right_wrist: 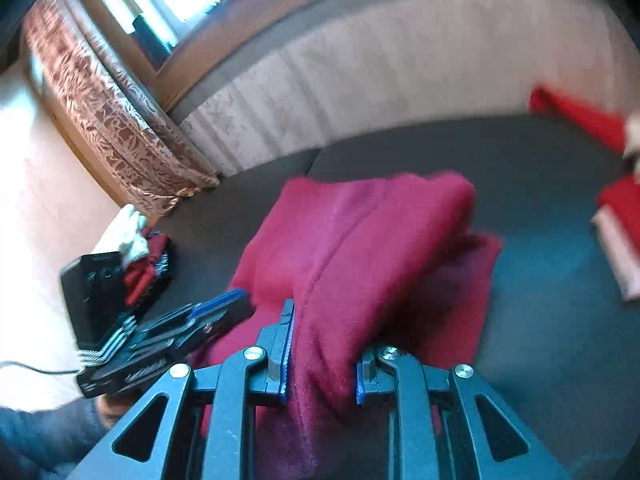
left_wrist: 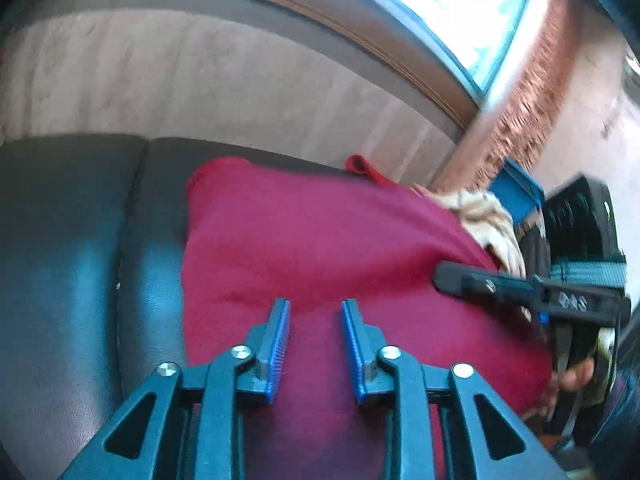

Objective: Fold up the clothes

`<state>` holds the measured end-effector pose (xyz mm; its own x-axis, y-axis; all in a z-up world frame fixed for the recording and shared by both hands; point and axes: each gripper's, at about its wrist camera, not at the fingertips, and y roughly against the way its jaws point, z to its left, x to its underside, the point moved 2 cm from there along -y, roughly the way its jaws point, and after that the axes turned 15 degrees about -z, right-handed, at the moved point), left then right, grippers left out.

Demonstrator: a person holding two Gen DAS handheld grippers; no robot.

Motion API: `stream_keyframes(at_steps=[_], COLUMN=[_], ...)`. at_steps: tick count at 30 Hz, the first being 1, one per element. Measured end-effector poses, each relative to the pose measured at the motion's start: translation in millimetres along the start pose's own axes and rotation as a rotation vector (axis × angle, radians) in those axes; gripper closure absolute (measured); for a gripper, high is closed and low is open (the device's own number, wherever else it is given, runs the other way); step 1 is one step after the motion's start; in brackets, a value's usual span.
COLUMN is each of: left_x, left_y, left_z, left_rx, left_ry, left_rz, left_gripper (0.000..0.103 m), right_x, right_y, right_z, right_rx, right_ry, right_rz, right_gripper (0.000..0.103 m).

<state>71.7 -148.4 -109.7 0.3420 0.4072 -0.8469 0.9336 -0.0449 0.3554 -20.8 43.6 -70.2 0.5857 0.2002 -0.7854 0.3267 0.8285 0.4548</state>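
Observation:
A crimson fleece garment (left_wrist: 320, 248) lies folded on the dark sofa seat (left_wrist: 80, 260). My left gripper (left_wrist: 315, 308) hovers over its near part with the blue pads apart and nothing between them. The right gripper (left_wrist: 472, 280) comes in from the right and lies across the garment's right edge. In the right wrist view the garment (right_wrist: 360, 248) is bunched in a thick fold that runs between my right gripper's pads (right_wrist: 326, 344), which hold it; the right pad is mostly hidden by cloth. The left gripper (right_wrist: 224, 308) shows at the left, beside the garment.
A pile of cream and red clothes (right_wrist: 140, 252) sits at the sofa's left end, by a black box (right_wrist: 96, 280). Red and white folded items (right_wrist: 616, 232) lie at the right. A patterned curtain (right_wrist: 108, 120), the pale sofa back (left_wrist: 200, 80) and a window (left_wrist: 460, 8) stand behind.

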Motion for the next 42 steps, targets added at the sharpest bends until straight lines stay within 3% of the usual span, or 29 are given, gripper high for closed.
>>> stream_keyframes(at_steps=[3,6,8,11,14,15,16,20,25,27,29,30,31,38,42], left_x=[11.4,14.4,13.2,12.7,13.2,13.7,14.7,21.5,27.1,35.1,44.3,46.6,48.1,47.5,41.3], left_y=[-6.3,-3.8,1.0,8.8,15.7,16.3,15.8,16.2,13.6,11.1,9.0,7.8,6.4,0.3,0.4], left_z=[-7.6,-12.3,-16.3,-23.6,-35.9,-40.3,-44.4,-52.0,-55.2,-57.7,-61.1,-63.0,-64.2,-59.1,-57.0], left_rx=[0.034,0.051,0.045,0.048,0.070,0.082,0.091,0.099,0.088,0.081,0.078,0.076,0.076,0.117,0.140], left_ry=[-0.029,-0.048,-0.066,-0.093,-0.143,-0.159,-0.173,-0.210,-0.216,-0.231,-0.264,-0.282,-0.290,-0.212,-0.148], left_rz=[0.039,0.047,0.036,0.022,0.012,0.015,0.021,0.032,0.046,0.065,0.079,0.074,0.071,0.083,0.086], left_gripper=[0.074,0.074,0.074,0.074,0.074,0.074,0.074,0.074,0.072,0.072,0.072,0.072,0.071,0.070,0.070], right_x=[30.4,49.8,49.7,38.8,10.0,0.9,-9.2,-39.7,-37.3,-26.4,-12.4,-8.5,-7.0,-0.1,4.7], right_y=[-18.3,-14.8,-14.9,-15.9,-1.3,5.5,11.7,14.4,-42.6,-66.7,-81.4,-78.3,-74.8,-43.6,-21.5], right_z=[-41.5,-84.0,-92.0,-92.3,-83.2,-78.6,-70.2,-29.4,-12.2,-24.5,-39.5,-43.4,-45.9,-52.0,-55.4], right_rx=[0.070,-0.086,-0.122,-0.117,-0.002,0.037,0.050,-0.017,-0.066,-0.023,0.026,0.026,0.029,0.065,0.084], right_ry=[-0.091,-0.316,-0.352,-0.327,-0.204,-0.150,-0.106,0.015,0.022,-0.020,0.005,0.035,0.048,0.192,0.177], right_rz=[0.047,-0.061,-0.070,-0.034,-0.040,-0.059,-0.087,-0.154,-0.073,-0.003,0.037,0.013,0.005,0.006,-0.015], right_gripper=[0.078,0.078,0.078,0.075,0.053,0.041,0.040,0.040,0.040,0.039,0.050,0.057,0.058,0.058,0.055])
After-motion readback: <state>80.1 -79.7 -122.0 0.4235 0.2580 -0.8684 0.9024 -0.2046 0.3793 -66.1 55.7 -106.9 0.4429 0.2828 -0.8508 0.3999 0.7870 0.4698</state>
